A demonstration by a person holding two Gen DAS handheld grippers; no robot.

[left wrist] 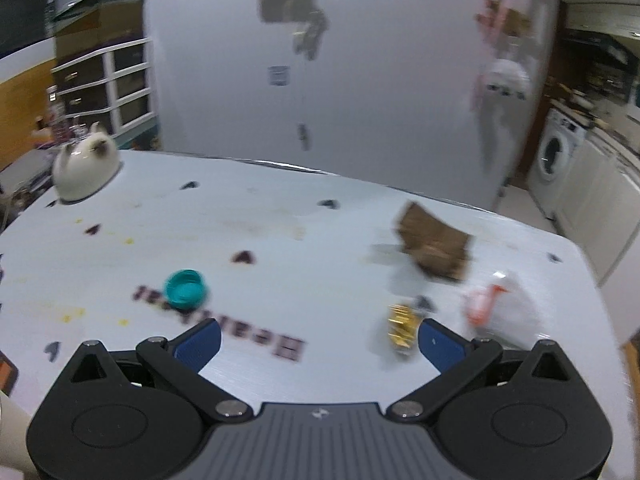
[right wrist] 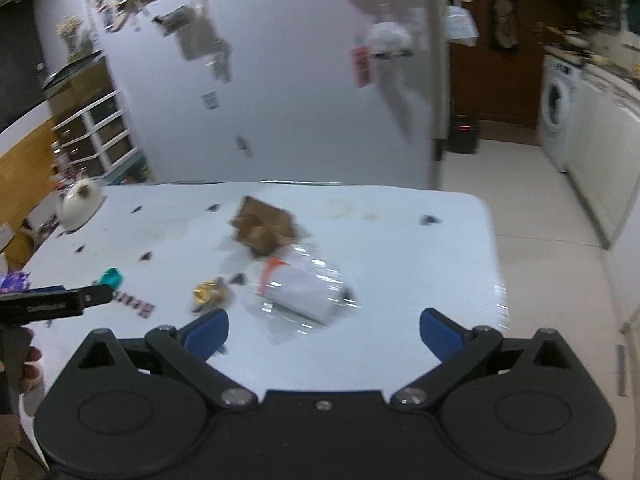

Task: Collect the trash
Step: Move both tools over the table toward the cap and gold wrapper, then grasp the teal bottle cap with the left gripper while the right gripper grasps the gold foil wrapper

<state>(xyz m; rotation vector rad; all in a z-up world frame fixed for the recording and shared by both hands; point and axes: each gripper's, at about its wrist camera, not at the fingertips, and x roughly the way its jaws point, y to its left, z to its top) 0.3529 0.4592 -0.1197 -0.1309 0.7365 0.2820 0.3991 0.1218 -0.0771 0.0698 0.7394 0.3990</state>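
Both grippers released and empty: left gripper (left wrist: pixel 318 338) nearer the foil (left wrist: pixel 401 330), lower right by its right finger; right gripper (right wrist: pixel 324 330) faces the cup (right wrist: pixel 306 290).

On the table (right wrist: pixel 400 248), a plastic wrapper (right wrist: pixel 304 292) lies just ahead of the right gripper (right wrist: pixel 322 330), nearer its left finger. A cardboard piece (right wrist: pixel 264 226) sits beyond the wrapper, touching it. A foil wrapper (right wrist: pixel 208 292) lies ahead-left. Farther left, a bottle cap (right wrist: pixel 110 278) lies by the left gripper (right wrist: pixel 96 294). A ceramic pot (right wrist: pixel 80 204) stands at the far-left corner.
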